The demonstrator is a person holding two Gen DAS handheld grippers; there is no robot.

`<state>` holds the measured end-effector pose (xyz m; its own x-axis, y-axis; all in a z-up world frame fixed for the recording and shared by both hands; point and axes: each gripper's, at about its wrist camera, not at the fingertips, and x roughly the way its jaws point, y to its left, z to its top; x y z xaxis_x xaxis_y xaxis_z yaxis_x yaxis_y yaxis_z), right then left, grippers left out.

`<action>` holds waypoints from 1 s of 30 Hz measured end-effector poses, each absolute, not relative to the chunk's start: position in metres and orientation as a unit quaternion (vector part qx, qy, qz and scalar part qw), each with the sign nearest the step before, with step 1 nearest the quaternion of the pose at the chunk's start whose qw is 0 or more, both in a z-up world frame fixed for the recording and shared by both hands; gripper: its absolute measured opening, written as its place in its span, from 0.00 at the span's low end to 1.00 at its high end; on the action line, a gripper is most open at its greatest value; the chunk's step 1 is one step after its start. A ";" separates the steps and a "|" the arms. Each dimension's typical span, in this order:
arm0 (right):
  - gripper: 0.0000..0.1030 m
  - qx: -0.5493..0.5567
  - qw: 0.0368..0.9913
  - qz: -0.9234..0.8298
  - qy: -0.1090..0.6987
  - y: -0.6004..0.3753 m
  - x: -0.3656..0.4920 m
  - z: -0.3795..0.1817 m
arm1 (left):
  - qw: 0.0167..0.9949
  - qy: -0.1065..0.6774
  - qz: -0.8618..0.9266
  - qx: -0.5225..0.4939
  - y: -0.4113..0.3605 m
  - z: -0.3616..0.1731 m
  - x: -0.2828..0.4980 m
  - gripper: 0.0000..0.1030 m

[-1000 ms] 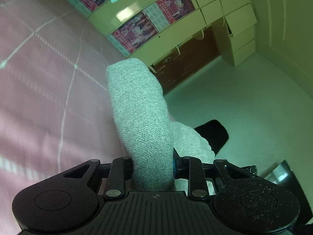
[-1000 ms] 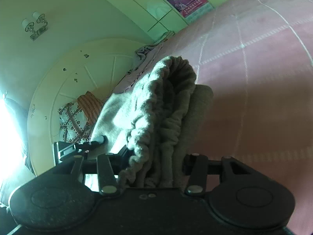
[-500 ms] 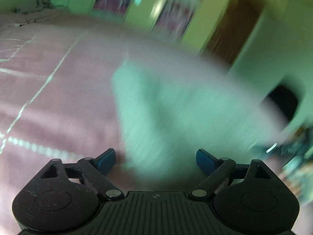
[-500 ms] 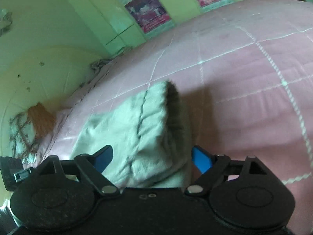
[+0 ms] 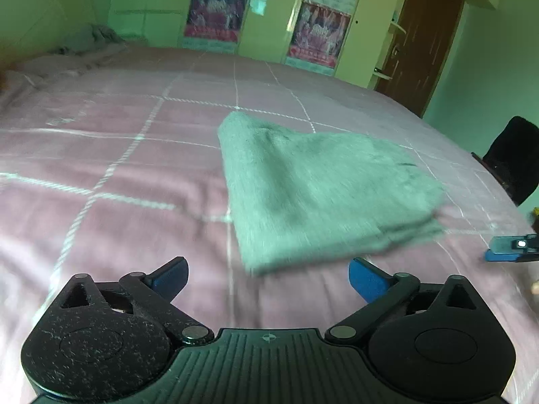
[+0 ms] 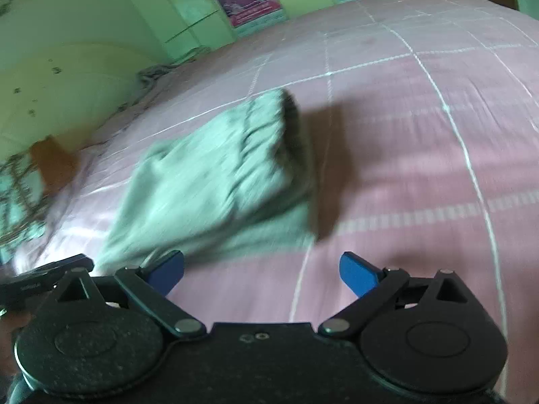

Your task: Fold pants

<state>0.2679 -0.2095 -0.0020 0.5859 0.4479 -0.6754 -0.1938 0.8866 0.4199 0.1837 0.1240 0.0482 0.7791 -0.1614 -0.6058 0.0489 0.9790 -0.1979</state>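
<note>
A wide bed (image 5: pixel 134 155) fills most of both views. It is covered with a pink bedspread (image 6: pixel 421 128) that has thin white lines in a grid. Behind the bed stands a row of pale green wardrobe doors (image 5: pixel 155 6), and two posters (image 5: pixel 215 10) hang on them. To the right of the wardrobe is a dark brown wooden door (image 5: pixel 427 40), beside small corner shelves (image 5: pixel 399 27). A black chair (image 5: pixel 512 158) stands at the right edge of the bed. The right wrist view shows a cream curved headboard (image 6: pixel 60 80). Some crumpled grey cloth (image 5: pixel 91 38) lies at the far corner. The light is greenish.
</note>
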 end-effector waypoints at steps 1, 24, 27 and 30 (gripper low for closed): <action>0.99 0.150 0.877 0.186 0.416 -0.211 0.252 0.002 | 0.940 0.326 -0.052 -0.083 0.123 0.053 0.167 0.98; 1.00 0.029 0.942 0.160 0.293 -0.129 0.003 0.131 | 0.961 0.245 -0.122 -0.046 0.037 0.170 -0.069 1.00; 1.00 0.032 0.943 0.163 0.289 -0.126 -0.004 0.132 | 0.962 0.239 -0.121 -0.050 0.035 0.176 -0.075 1.00; 1.00 0.018 0.943 0.163 0.291 -0.124 -0.009 0.132 | 0.964 0.236 -0.114 -0.054 0.034 0.178 -0.077 1.00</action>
